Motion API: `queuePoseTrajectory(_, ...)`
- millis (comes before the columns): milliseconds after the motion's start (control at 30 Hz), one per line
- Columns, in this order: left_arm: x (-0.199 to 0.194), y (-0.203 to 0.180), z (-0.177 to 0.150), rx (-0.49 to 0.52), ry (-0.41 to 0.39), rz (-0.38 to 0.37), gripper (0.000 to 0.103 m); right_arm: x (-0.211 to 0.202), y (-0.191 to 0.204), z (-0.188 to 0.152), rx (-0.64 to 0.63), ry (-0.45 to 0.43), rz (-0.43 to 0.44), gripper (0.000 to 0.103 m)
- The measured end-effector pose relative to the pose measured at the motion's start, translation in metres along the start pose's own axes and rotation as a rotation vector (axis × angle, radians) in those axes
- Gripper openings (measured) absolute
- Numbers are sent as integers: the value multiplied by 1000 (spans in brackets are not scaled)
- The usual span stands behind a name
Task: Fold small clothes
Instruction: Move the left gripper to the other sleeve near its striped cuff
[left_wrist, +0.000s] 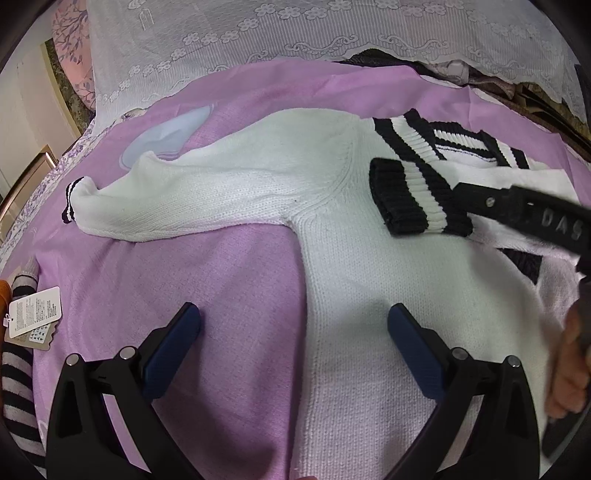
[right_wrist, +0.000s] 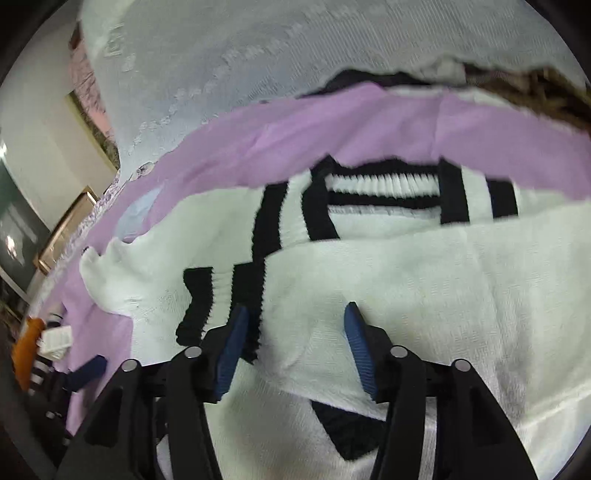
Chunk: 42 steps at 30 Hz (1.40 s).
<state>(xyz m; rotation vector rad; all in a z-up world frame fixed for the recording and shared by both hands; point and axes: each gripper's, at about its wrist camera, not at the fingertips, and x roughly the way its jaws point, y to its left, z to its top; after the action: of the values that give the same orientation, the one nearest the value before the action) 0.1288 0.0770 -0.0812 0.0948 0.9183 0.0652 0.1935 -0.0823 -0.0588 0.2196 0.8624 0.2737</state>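
A small white knit sweater (left_wrist: 369, 295) with black-and-white striped collar and cuffs lies flat on a purple cloth (left_wrist: 229, 288). Its left sleeve (left_wrist: 192, 192) stretches out to the left. Its right sleeve is folded across the chest, with the striped cuff (left_wrist: 417, 199) lying on the body. My left gripper (left_wrist: 293, 332) is open and empty, hovering over the sweater's left edge. My right gripper (right_wrist: 295, 332) is open, its fingers astride the folded sleeve (right_wrist: 424, 280) near the cuff (right_wrist: 236, 295). It also shows in the left wrist view (left_wrist: 524, 214) at the right.
A white lace cover (left_wrist: 295, 44) lies beyond the purple cloth. A paper tag (left_wrist: 33, 310) and striped grey-black clothes (left_wrist: 18, 391) sit at the left edge. Dark clothes (left_wrist: 480, 81) are piled at the far right.
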Motion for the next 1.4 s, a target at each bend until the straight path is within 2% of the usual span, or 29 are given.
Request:
queuePoseTrajectory(100, 0, 6, 2, -36, -4, -16, 99, -17, 5, -1, -24, -56, 13, 58)
queuePoseTrajectory(167, -1, 10, 3, -58, -5, -27, 99, -30, 6, 1, -71, -97, -9, 61)
queuePoseTrajectory(200, -1, 11, 3, -65, -7, -30, 99, -32, 5, 1, -94, -103, -25, 70)
queuePoseTrajectory(267, -2, 12, 2, -76, -11, -31, 99, -29, -2, -2, -141, -51, -54, 82)
queuePoseTrajectory(333, -2, 11, 2, -76, -16, -33, 99, -16, -9, -5, -155, 17, -53, 82)
queuePoseTrajectory(367, -1, 11, 2, -75, -15, -35, 99, -15, -15, -8, -151, 19, -38, 82)
queuePoseTrajectory(500, -4, 16, 1, -93, -29, -65, 99, -50, -26, -4, -98, -113, 28, 82)
queuePoseTrajectory(600, -7, 24, 2, -122, -37, -99, 99, -63, -31, -1, -150, -120, 13, 82)
queuePoseTrajectory(667, -9, 33, 3, -155, -48, -115, 99, -60, -45, -6, -162, -108, -32, 82)
queuePoseTrajectory(700, -9, 38, 4, -173, -52, -124, 99, -55, -52, -10, -151, -90, -43, 83)
queuePoseTrajectory(767, -9, 51, 5, -219, -58, -142, 99, -38, -74, -16, -59, 1, 8, 84)
queuePoseTrajectory(833, -7, 63, 7, -255, -59, -128, 99, -42, -85, -12, -1, -24, 77, 85)
queuePoseTrajectory(933, -2, 77, 10, -292, -49, -102, 99, -44, -87, -15, 12, -37, 95, 85)
queuePoseTrajectory(1000, 1, 91, 9, -331, -40, -101, 99, -54, -89, -17, 27, -84, 91, 85)
queuePoseTrajectory(1033, 3, 102, 9, -361, -26, -113, 99, -69, -93, -20, 45, -149, 84, 85)
queuePoseTrajectory(1133, 4, 136, 10, -419, -17, -136, 99, -104, -105, -26, 60, -268, 94, 85)
queuePoseTrajectory(1233, 8, 170, 12, -466, -16, -164, 99, -116, -118, -34, 77, -319, 75, 85)
queuePoseTrajectory(1400, 29, 212, 10, -595, -19, -213, 99, -93, -147, -36, 231, -218, 119, 84)
